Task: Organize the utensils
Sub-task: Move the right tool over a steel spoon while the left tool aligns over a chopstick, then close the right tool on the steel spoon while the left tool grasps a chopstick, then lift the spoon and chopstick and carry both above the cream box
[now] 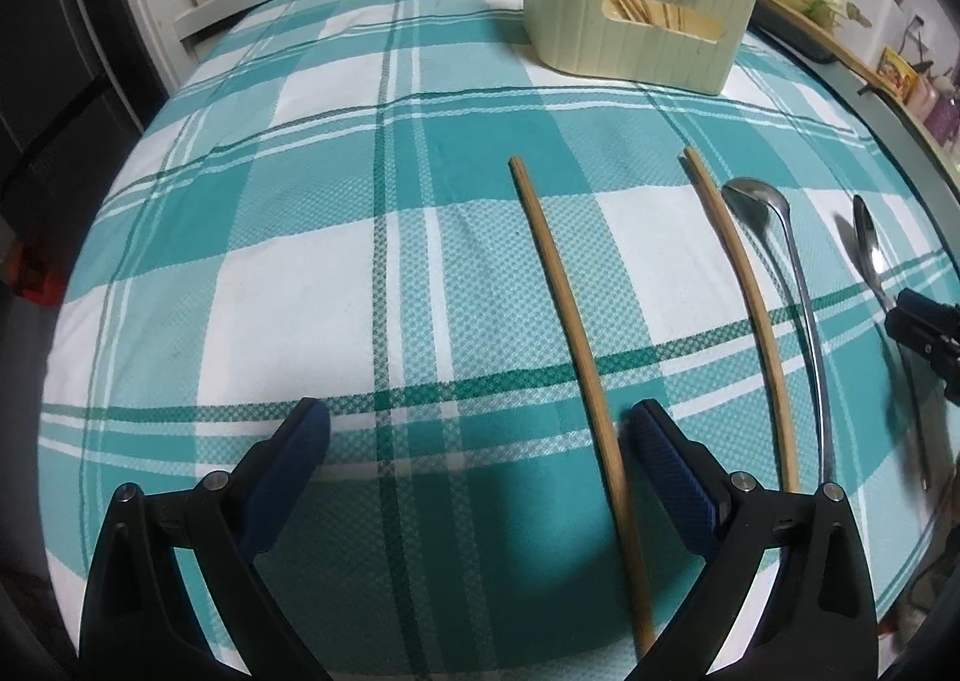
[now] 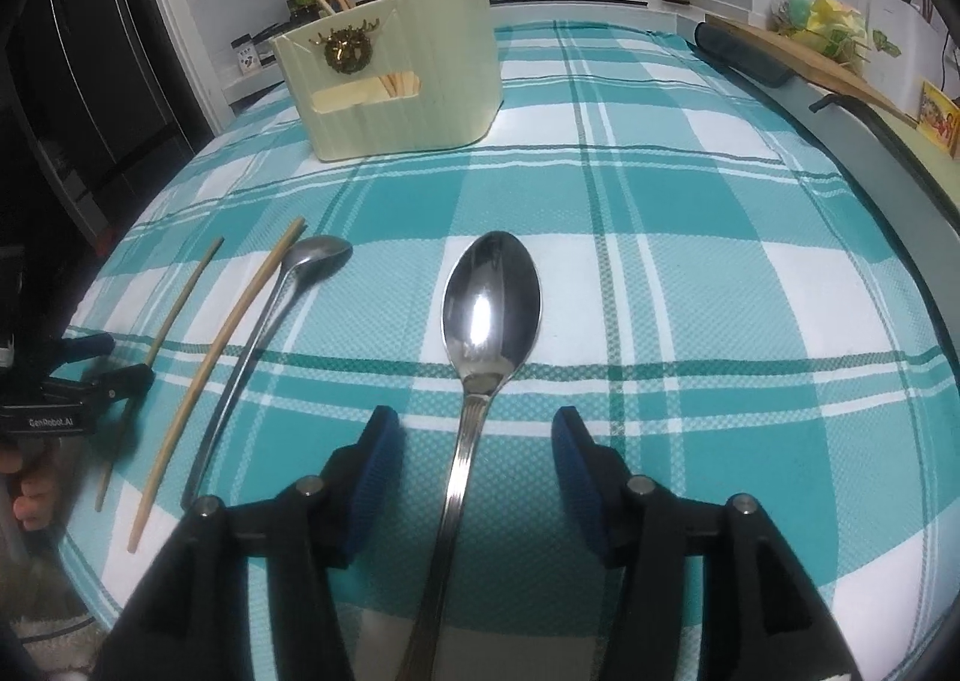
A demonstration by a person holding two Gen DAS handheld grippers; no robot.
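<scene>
So far only part of the sorting looks done: several chopsticks already stand in the cream holder (image 2: pixel 390 87) at the far side of the tabletop (image 2: pixel 690 261), while four utensils lie loose on the checked cloth. From left to right in the right wrist view these are one chopstick (image 2: pixel 180 297), a second chopstick (image 2: pixel 222 357), a slim long-handled spoon (image 2: pixel 258 345) just beside it, and a large spoon (image 2: pixel 489 309) well apart from the rest.

The right gripper (image 2: pixel 474 441) tilts steeply down over the large spoon, its jaws about half spread with the handle between them; the pads do not press on it. The left gripper (image 1: pixel 480 435) also points steeply down, jaws wide, with the first chopstick lying close against the inner face of one blue pad, though whether it actually touches is hard to tell through the fisheye. Neither holds anything.
</scene>
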